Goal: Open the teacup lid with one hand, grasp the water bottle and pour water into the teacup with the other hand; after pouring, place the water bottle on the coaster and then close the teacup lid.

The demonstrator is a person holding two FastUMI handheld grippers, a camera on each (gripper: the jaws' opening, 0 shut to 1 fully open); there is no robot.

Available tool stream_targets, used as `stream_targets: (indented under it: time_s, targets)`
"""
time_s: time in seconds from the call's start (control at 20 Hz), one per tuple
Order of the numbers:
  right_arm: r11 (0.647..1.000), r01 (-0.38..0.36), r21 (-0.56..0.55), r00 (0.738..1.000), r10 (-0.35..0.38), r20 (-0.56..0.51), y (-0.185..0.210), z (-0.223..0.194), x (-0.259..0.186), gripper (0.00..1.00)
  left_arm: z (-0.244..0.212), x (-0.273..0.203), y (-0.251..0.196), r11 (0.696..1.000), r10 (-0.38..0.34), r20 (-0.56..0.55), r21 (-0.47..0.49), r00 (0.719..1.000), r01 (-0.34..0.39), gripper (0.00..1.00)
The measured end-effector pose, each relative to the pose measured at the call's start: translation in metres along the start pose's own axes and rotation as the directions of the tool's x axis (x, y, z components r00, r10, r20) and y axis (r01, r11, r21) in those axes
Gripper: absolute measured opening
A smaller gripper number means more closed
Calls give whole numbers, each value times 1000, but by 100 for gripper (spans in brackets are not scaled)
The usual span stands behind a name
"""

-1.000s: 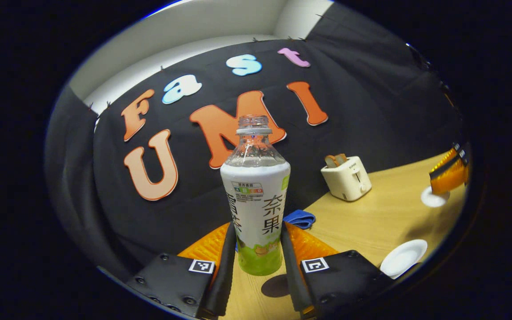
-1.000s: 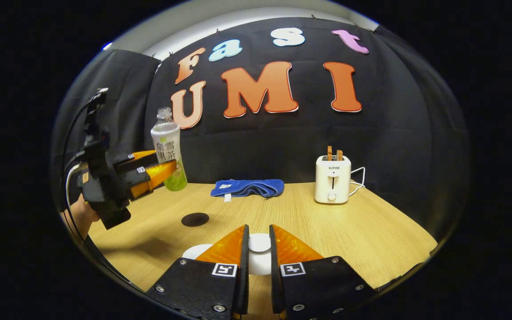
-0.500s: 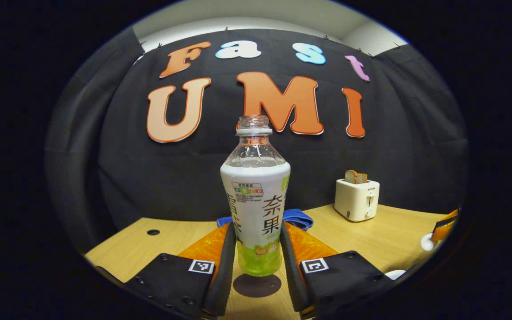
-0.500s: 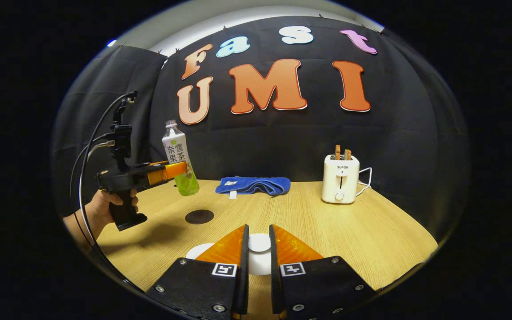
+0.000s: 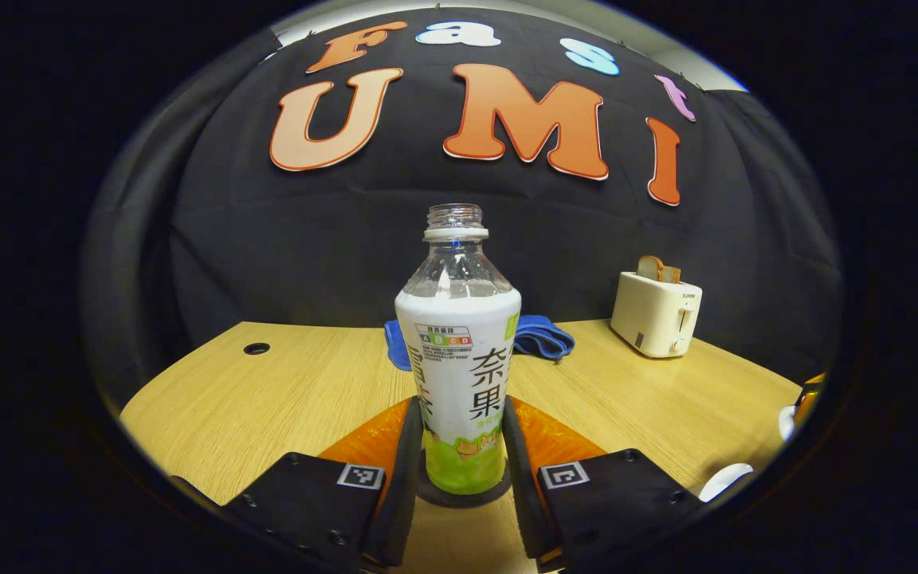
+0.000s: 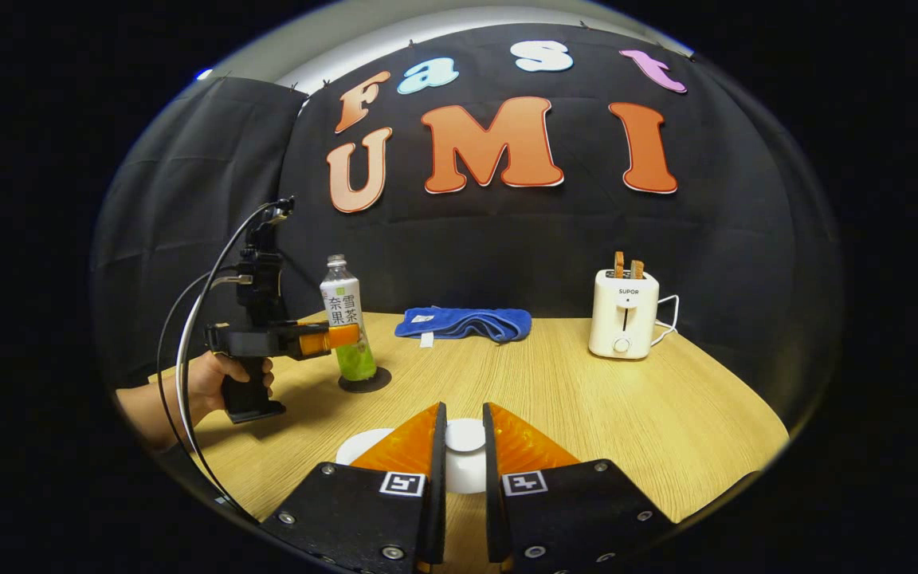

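1 water bottle [image 5: 459, 351] upright on 1 coaster [image 6: 364, 380], L hand-held gripper [image 5: 459, 470] clamped on it; R hand-held gripper [image 6: 463, 466] pinching 1 teacup lid [image 6: 465, 437]; 1 toaster [image 6: 623, 313], 1 towel [image 6: 463, 324].

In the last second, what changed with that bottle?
The left gripper brought the water bottle down from the air, upright, onto the dark coaster; its jaws still clamp it. The right gripper stayed shut on the white teacup lid. The towel and toaster stayed put.
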State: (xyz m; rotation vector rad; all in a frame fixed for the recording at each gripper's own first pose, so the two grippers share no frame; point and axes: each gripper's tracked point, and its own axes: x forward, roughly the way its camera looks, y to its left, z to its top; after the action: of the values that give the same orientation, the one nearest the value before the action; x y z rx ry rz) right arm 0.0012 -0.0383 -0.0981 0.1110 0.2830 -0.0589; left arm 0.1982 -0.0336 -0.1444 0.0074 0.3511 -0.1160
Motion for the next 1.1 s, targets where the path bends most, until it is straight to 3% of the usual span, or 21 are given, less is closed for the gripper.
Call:
stream_targets:
  time_s: [0.3,0.4,0.45,0.65,0.8,0.85,0.9,1.0,1.1]
  targets:
    - [1000,-12,2,1000,12,-2,2,-1,1,21,-9,9,-1,1000,-3,-15,25,1000,3,53]
    - [1000,-16,0,1000,16,-1,4,0,1,21,-13,11,-3,1000,-6,-16,24,1000,7,59]
    - [1000,-19,2,1000,19,0,5,0,1,21,-13,10,-4,1000,-7,-21,24,1000,7,53]
    - [999,-36,0,999,36,-2,13,0,3,21,-12,7,-1,1000,-15,-7,22,1000,15,67]
    - [998,-56,1,998,56,10,22,5,3,21,-13,4,2,1000,-8,-4,18,1000,8,70]
    - [998,-61,1,998,61,13,24,6,3,21,-14,1,4,1000,-2,-8,16,1000,2,87]
    - [998,-66,0,998,66,15,27,7,3,21,-14,0,4,1000,-3,-10,10,1000,3,92]
    - [997,-76,0,997,76,22,32,8,3,21,-14,-6,8,1000,3,-12,-2,1000,-3,100]
    - [996,-90,3,996,90,27,38,9,5,21,-11,-14,12,1000,15,1,-3,1000,-15,100]
